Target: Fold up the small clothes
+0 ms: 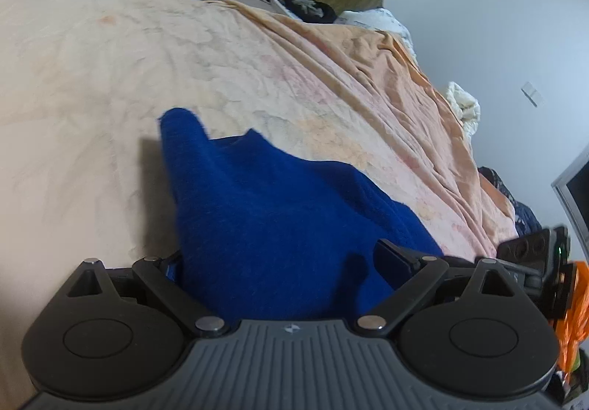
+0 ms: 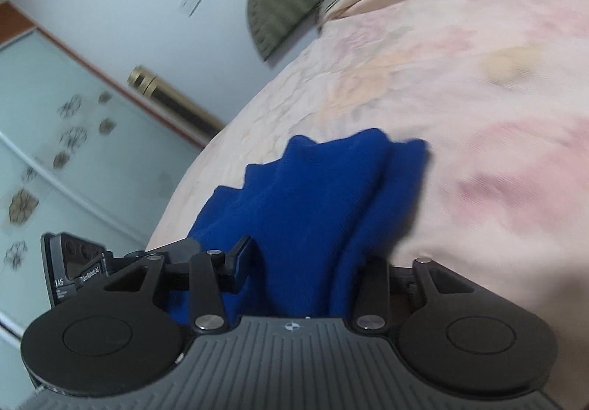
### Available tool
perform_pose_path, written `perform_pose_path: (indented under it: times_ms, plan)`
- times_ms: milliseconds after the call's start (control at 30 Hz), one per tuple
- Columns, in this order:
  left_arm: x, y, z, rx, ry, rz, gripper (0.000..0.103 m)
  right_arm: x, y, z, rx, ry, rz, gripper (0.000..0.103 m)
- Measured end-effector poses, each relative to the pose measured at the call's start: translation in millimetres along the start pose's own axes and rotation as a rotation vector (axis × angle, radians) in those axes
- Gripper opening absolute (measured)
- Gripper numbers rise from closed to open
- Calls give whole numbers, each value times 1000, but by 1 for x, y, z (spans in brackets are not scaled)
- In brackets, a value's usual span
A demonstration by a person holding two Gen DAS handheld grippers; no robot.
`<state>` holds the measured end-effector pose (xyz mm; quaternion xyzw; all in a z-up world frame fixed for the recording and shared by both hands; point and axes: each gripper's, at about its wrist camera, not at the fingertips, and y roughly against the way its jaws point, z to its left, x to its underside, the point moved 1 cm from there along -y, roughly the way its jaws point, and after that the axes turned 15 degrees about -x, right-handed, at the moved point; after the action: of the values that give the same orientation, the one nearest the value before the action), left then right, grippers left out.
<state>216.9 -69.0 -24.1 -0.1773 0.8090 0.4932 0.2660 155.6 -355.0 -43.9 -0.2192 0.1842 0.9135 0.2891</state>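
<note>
One big bed [image 1: 92, 60] fills both views, its peach floral sheet [image 2: 460, 97] wrinkled toward the far side, and you have plenty of bare sheet ahead of you to lay things down. On the floor side there's a pale wall [image 1: 497, 23] and a glass-fronted wardrobe [image 2: 55, 133], so watch that edge: swing too wide and the cloth drapes off the mattress. Next down in size, the blue garment [image 1: 265, 211], fuzzy knit, bunched and hanging between your two tools above the sheet, a pointed corner sticking up. Your left hand-held gripper [image 1: 291, 273] looks clamped onto the blue cloth, fabric packed right between the fingers. Your right hand-held gripper [image 2: 305, 273] likewise looks to be pinching a thick fold of it. Risk here, as I read it: the knit is doubled and lumpy, so one layer could slip from a pinch, or you'd set it down skewed with a crease trapped underneath. The right view is blurred, so go gently.
</note>
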Motion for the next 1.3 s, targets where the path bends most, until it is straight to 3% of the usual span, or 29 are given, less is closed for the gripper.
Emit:
perform_pose_path:
  times_ms: [133,233,433,567,800,900,967,1033,1200,1300]
  plan:
    - [2,1,-4,-64,-58,-14,42,-4,-17,4,0,17,22,44]
    - [1,9,1,-43,-36,-27,32,2,-19,13,37,63,19,34]
    - [10,52,-25,-105,-163,-165,30,12,-14,53,111,171,-27,29]
    - [13,101,-31,-84,-202,-260,30,22,-6,102,144,288,-54,29]
    - [10,191,-25,-15,-193,-329,30,43,22,192,87,373,-124,29]
    - [0,212,-23,-9,-196,-346,30,45,29,218,-12,349,-140,29]
    - [-11,207,-17,-4,-183,-328,30,38,32,220,-110,287,-144,29]
    - [-17,186,-11,-37,-193,-308,31,29,28,213,-122,263,-144,29]
    - [-14,106,-3,-249,-300,-270,30,7,-15,149,-23,189,-80,29]
    - [-17,72,2,-313,-332,-255,30,1,-47,111,65,190,-25,29]
